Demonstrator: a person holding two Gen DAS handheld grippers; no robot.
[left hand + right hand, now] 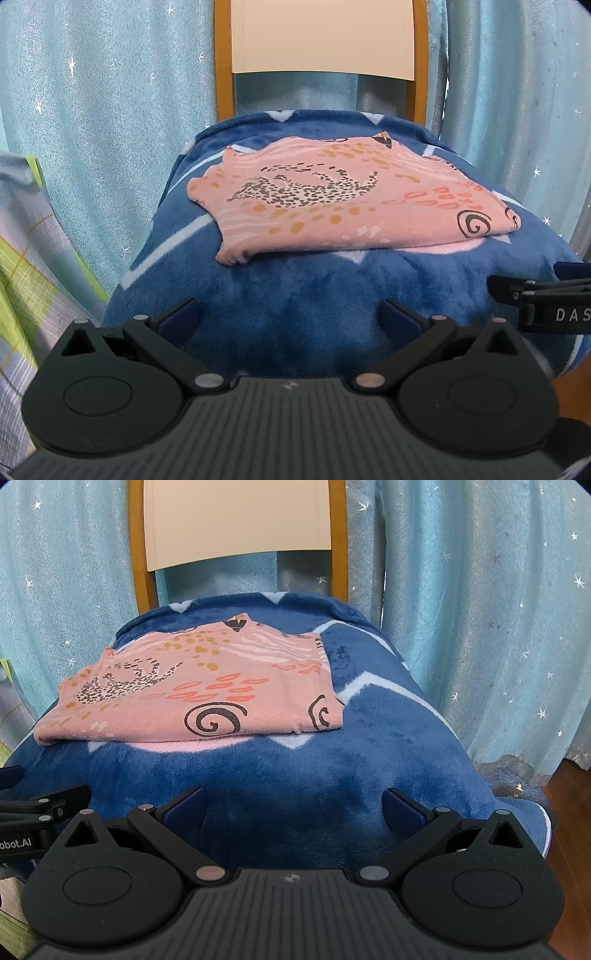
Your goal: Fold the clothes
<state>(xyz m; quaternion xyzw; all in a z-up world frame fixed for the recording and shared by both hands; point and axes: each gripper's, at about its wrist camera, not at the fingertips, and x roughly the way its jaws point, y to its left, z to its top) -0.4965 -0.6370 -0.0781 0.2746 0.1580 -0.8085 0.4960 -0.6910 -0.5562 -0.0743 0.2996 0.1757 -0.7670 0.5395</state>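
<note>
Seemingly the folding was done: the pink garment (pixel 332 195) lay folded on the blue blanket (pixel 314 302), left gripper (pixel 291 317) and right gripper (pixel 295 805) spread empty, so only smoothing or removal remained.

Folded pink garment (pixel 343 195) lying on blue blanket (pixel 314 306) draped over chair (pixel 221 74); left gripper (pixel 290 321) spread wide, empty, hovering near.
</note>
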